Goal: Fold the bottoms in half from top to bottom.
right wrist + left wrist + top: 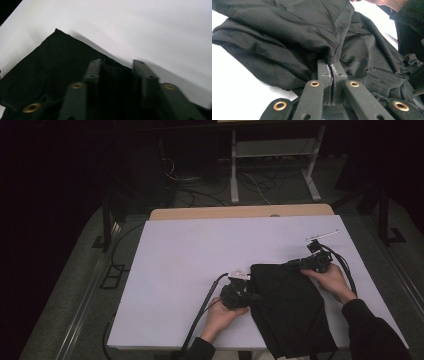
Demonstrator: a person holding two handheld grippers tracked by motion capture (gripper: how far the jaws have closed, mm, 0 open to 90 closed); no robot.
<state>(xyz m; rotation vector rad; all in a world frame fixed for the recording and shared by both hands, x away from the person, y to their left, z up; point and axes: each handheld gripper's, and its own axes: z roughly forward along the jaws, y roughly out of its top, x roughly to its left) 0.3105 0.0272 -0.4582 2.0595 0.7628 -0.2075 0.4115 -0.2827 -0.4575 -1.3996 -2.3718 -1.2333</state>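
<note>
Black cloth (287,37) pinched in left hand-held gripper (331,65).

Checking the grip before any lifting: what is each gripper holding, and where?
Left gripper pinches a fold at the black garment's edge. Right gripper straddles its far edge, not yet clamped.

Dim room, lit table (190,250) glares white; beyond the right gripper (117,67) soft shadow, its jaws blurred.
</note>
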